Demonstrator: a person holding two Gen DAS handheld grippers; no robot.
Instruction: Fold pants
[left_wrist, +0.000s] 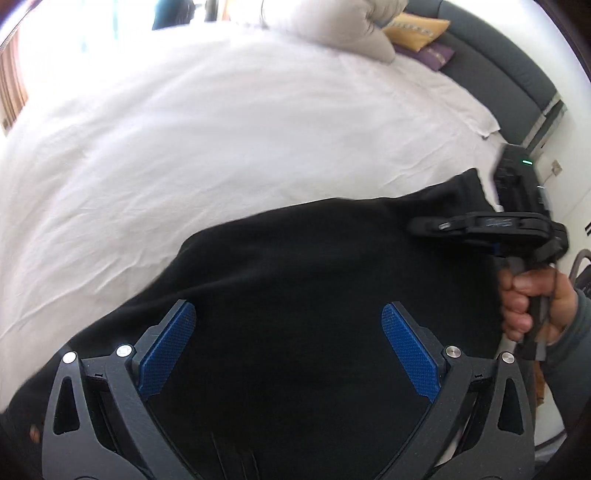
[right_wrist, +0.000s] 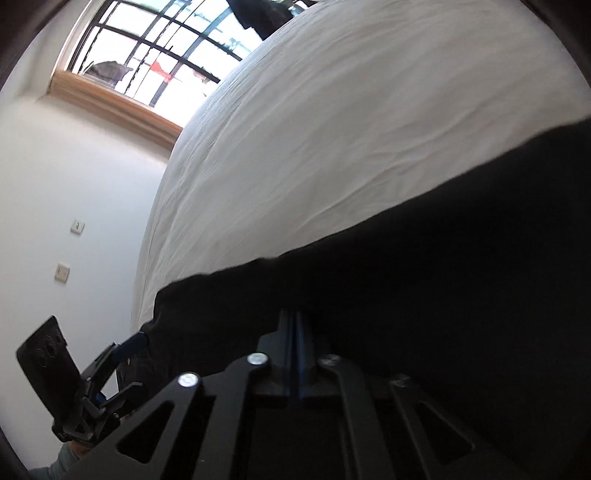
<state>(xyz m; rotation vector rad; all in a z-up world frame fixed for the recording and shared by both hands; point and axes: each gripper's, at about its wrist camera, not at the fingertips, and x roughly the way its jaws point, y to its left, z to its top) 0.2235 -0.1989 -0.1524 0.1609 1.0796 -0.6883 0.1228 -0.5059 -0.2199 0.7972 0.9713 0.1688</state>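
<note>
The black pants (left_wrist: 295, 266) lie spread on the white bed sheet (left_wrist: 221, 129). My left gripper (left_wrist: 288, 317) is open just above the pants, with its blue pads (left_wrist: 168, 347) wide apart and nothing between them. My right gripper (right_wrist: 297, 325) is shut, with its pads pressed together at the edge of the pants (right_wrist: 443, 277); whether cloth is pinched between them I cannot tell. In the left wrist view the right gripper (left_wrist: 428, 225) sits at the right end of the pants, held by a hand (left_wrist: 524, 306). The left gripper (right_wrist: 125, 347) also shows at the lower left of the right wrist view.
A white pillow (left_wrist: 343, 26), a yellow cushion (left_wrist: 417, 29) and a purple cushion (left_wrist: 436, 55) lie at the far end of the bed, against a dark grey headboard (left_wrist: 509, 74). A window (right_wrist: 155, 55) and a white wall (right_wrist: 74, 184) stand beyond the bed (right_wrist: 332, 129).
</note>
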